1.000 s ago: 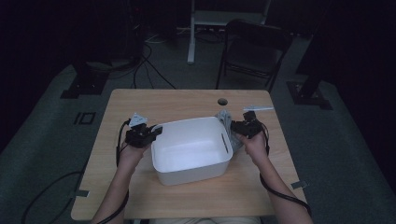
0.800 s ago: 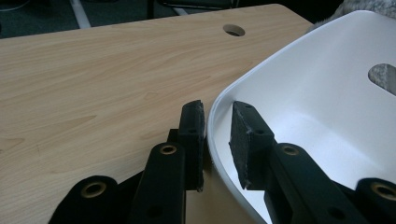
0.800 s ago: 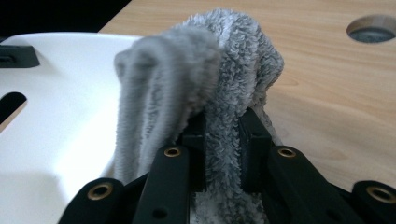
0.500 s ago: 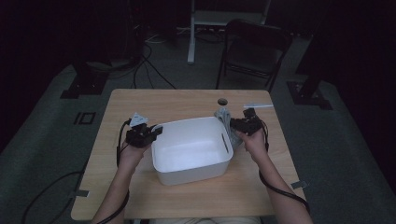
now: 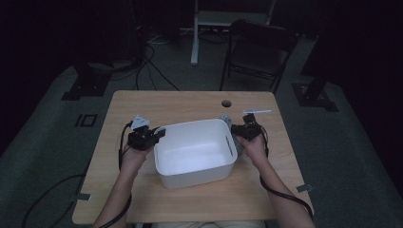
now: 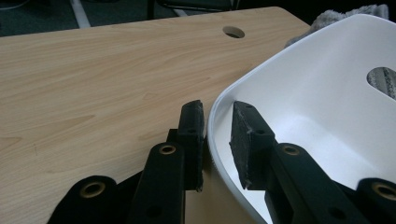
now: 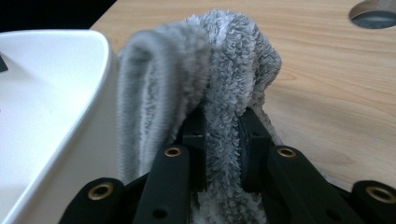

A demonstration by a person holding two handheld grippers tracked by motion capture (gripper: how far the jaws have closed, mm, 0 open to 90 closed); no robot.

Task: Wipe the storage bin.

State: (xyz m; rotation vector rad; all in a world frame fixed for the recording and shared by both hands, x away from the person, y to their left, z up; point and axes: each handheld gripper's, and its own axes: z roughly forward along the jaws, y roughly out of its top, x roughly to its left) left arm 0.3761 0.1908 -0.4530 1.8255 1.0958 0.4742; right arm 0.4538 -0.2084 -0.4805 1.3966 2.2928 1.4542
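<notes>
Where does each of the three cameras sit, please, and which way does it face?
High view: above the person's side, looking forward and down on the table; forearms, left gripper and right gripper show.
Left gripper view: rides that gripper; its jaws straddle the white tub rim.
Right gripper view: rides that gripper; its jaws pinch a grey cloth.
Shared: all three show the tub and the tabletop hole.

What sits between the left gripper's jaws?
The white tub's rim, one jaw outside and one inside, in the left gripper view.
</notes>
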